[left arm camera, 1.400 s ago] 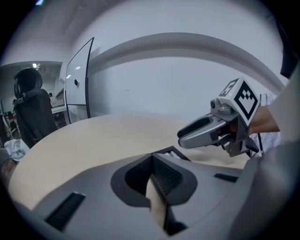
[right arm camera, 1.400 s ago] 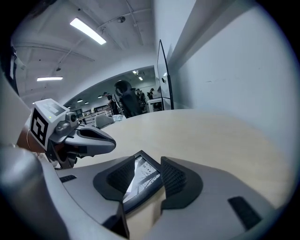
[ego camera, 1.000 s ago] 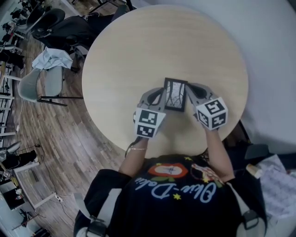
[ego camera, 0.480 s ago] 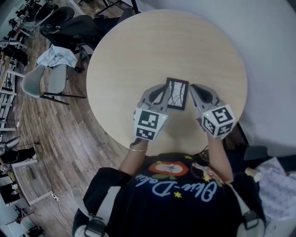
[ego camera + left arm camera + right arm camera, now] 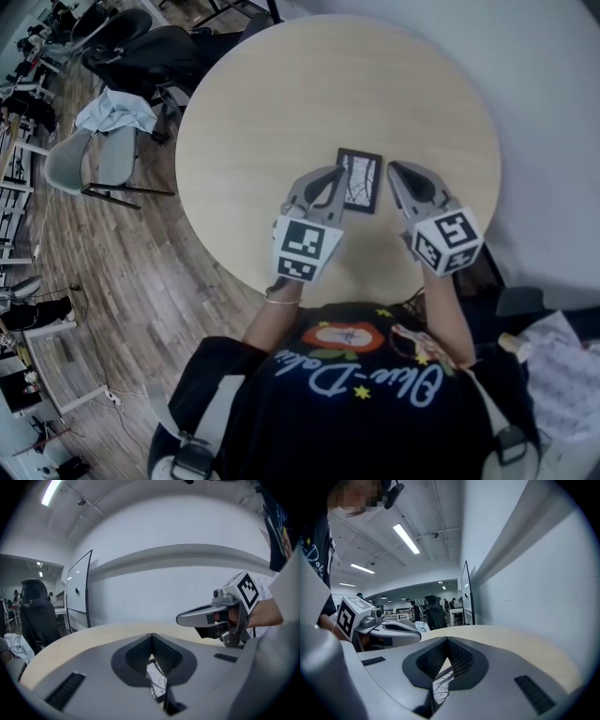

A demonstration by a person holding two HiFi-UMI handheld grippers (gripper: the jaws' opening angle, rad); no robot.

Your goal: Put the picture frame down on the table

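The picture frame [image 5: 359,180], black-edged with a branch-like print, lies flat on the round pale-wood table [image 5: 281,94], toward the near edge. My left gripper [image 5: 336,176] is shut and empty, its tip right at the frame's left edge. My right gripper [image 5: 394,172] is shut too, a small gap from the frame's right edge. In the left gripper view the jaws [image 5: 152,635] meet, and the frame [image 5: 157,679] shows below through the hole between them. The right gripper view has its jaws [image 5: 447,639] together, with the frame [image 5: 440,684] underneath.
Left of the table, a grey chair [image 5: 89,164] with cloth on it and a black office chair [image 5: 141,56] stand on the wooden floor. Papers [image 5: 562,375] lie at the lower right. A white wall runs behind the table.
The frame was held tilted between the two gripper tips. Now it lies flat on the table, and the right gripper has drawn away to the right.
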